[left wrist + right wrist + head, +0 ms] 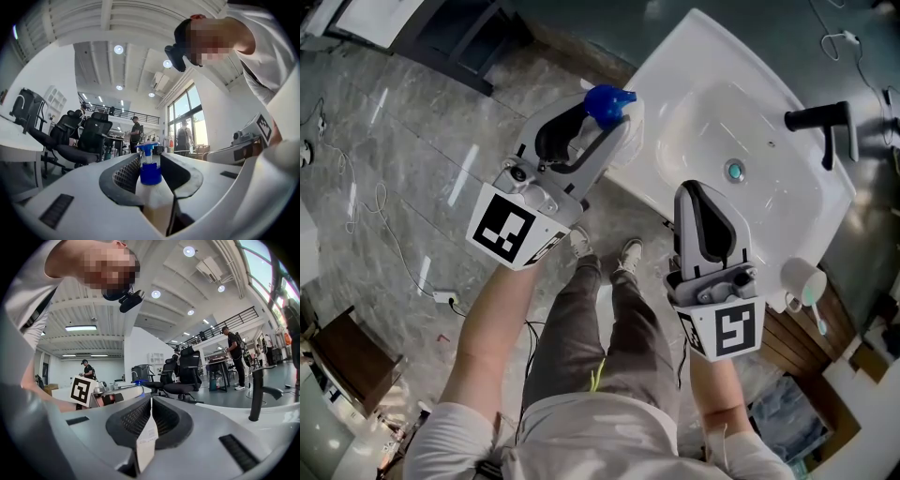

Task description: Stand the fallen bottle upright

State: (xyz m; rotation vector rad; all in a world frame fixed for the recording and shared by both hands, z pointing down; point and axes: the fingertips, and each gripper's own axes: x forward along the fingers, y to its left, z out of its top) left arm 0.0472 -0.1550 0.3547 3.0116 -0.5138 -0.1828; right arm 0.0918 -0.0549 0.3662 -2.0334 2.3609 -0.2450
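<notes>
Bottle [607, 103] status: it is sitting in the left claw [609, 122], at the near left corner of the sink [712, 56].

Surface and room: I am looking down at a white sink with a black faucet [825, 122] standing at its far side and a drain [734, 171] showing in the bowl. A white cup [802, 278] holding a toothbrush is standing just beside the sink's right end. Grey polished floor [412, 141] is spreading out to the left, with cables trailing across it. The gripper views are showing an open office hall with black chairs [89, 136], tall windows [185, 108] and several people standing in the distance.

Bottle and claws: the left claw's jaws are pressing on the bottle's white body from both sides. The bottle is running lengthwise between them, its blue pump cap pointing out past the fingertips. I cannot tell whether it is touching the sink. The right claw [701, 192] is hovering over the sink's front edge, well apart from the bottle. Its jaws are standing together, with a thin white printed slip [147, 437] showing in the seam between them.
</notes>
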